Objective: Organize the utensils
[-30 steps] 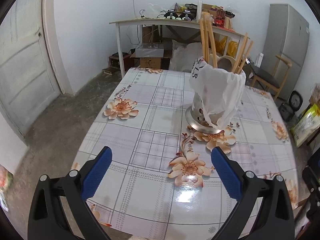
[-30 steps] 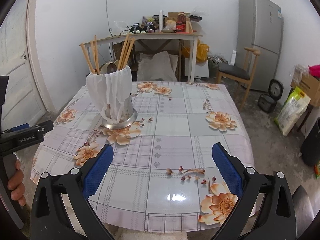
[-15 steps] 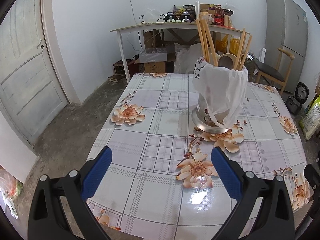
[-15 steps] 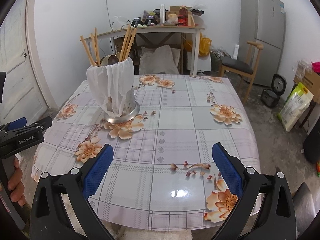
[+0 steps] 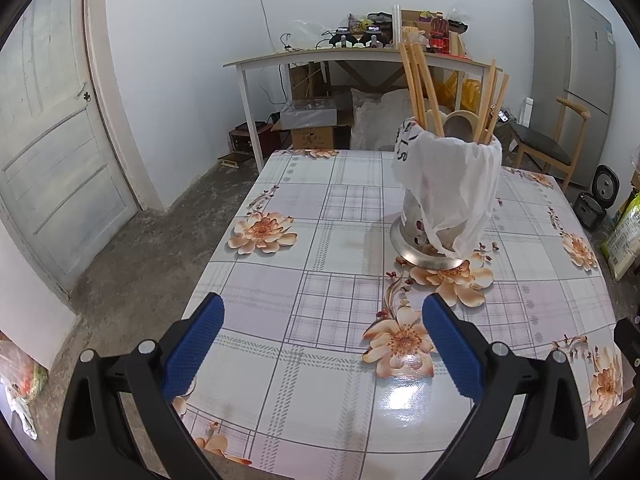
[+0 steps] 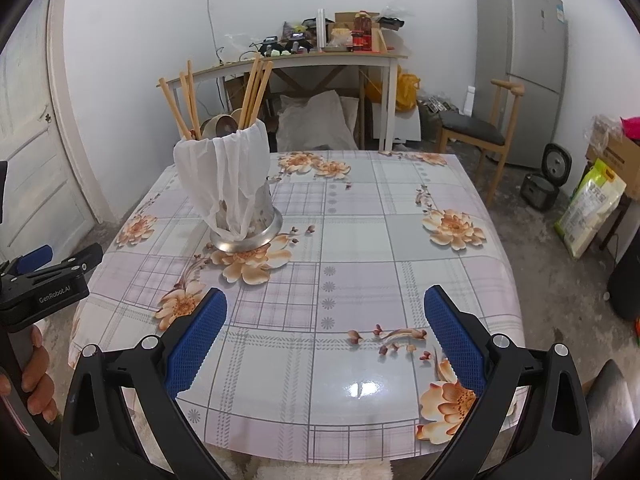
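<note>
A metal utensil holder (image 5: 436, 240) draped with a white plastic bag (image 5: 452, 176) stands on the flowered table (image 5: 320, 280). Wooden chopsticks (image 5: 420, 84) and spoon bowls stick out of it. It also shows in the right wrist view (image 6: 248, 224) at the table's left, with chopsticks (image 6: 256, 92). My left gripper (image 5: 322, 320) is open and empty over the near table edge, well short of the holder. My right gripper (image 6: 325, 312) is open and empty over the near edge. The left gripper's body shows at the left edge of the right wrist view (image 6: 44, 280).
A work table (image 6: 288, 64) piled with clutter stands by the back wall. A wooden chair (image 6: 480, 128) and a fridge (image 6: 520, 60) are at the right. A door (image 5: 52, 152) is on the left. Bags and a rice cooker (image 6: 548, 176) lie on the floor.
Both grippers have pulled back and risen a little from the table; the holder looks smaller and farther. Both stay open and empty.
</note>
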The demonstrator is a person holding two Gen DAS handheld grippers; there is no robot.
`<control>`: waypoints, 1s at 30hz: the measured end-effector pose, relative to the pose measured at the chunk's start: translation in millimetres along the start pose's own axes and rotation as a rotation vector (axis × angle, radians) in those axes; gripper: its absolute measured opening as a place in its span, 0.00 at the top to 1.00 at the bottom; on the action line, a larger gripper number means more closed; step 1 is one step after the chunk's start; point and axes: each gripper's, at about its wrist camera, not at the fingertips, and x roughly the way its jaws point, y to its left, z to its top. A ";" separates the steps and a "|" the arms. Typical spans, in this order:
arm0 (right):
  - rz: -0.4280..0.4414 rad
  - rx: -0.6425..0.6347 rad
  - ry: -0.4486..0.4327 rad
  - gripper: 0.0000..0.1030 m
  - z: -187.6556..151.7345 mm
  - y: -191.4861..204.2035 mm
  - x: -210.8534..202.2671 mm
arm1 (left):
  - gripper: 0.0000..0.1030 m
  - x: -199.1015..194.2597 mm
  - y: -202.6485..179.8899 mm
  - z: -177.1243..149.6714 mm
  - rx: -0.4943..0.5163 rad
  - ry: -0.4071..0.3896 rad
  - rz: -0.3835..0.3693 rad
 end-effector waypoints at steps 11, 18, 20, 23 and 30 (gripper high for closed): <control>-0.021 0.010 -0.001 0.08 3.6 -4.7 3.1 | 0.06 6.7 6.5 0.1 -0.012 0.013 0.008; -0.066 0.028 -0.011 0.08 5.6 -19.9 2.5 | 0.06 9.5 10.0 1.2 -0.016 0.012 0.019; -0.076 0.038 -0.012 0.08 6.5 -24.7 2.7 | 0.06 9.8 10.7 0.9 -0.017 0.013 0.021; -0.084 0.043 -0.014 0.08 7.6 -28.8 3.3 | 0.06 12.1 12.9 1.5 -0.021 0.015 0.021; -0.086 0.036 -0.019 0.08 10.4 -30.7 5.2 | 0.06 13.9 17.1 1.4 -0.030 0.016 0.030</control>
